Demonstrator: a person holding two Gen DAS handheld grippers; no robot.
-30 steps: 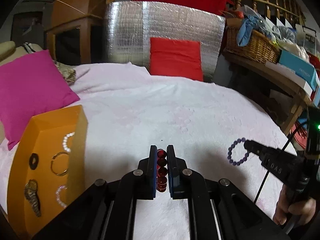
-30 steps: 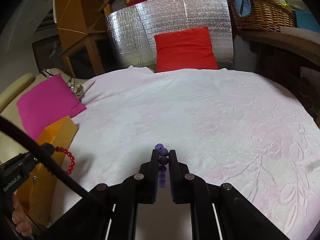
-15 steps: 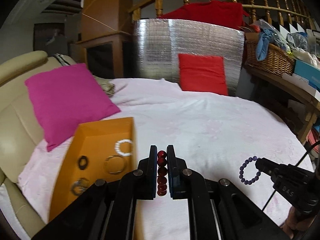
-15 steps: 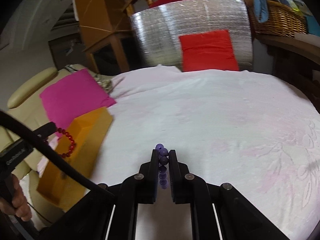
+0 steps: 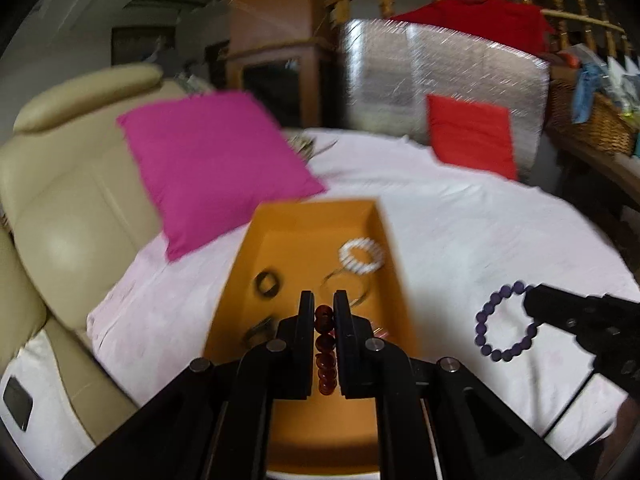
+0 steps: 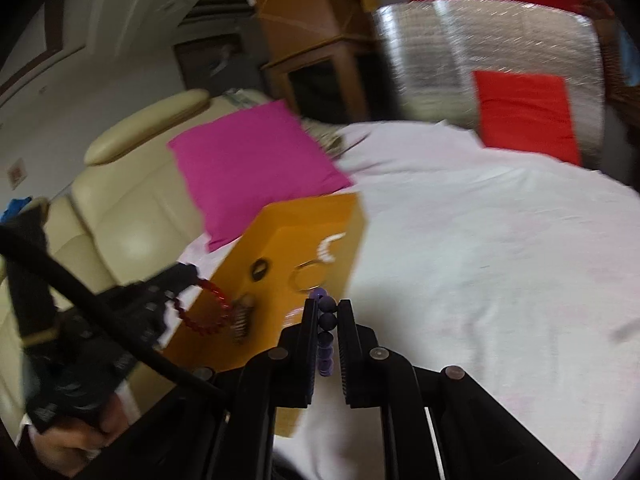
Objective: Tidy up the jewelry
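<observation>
My left gripper [image 5: 324, 312] clenched the red bracelet [image 5: 324, 346] above the orange box [image 5: 308, 236], ready to drop; my right gripper [image 6: 328, 312] gripped the purple bracelet [image 6: 326, 334] just beside the box, awaiting its turn.

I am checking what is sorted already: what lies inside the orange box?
In the orange box lie a white bead bracelet, a thin metal bangle and a dark ring. The left gripper, holding the red bracelet, covers the box's near part.

Open orange box [image 5: 384, 240] top, bare bedspread [image 5: 480, 232] rightward, pink cushion [image 5: 212, 160] close behind.
</observation>
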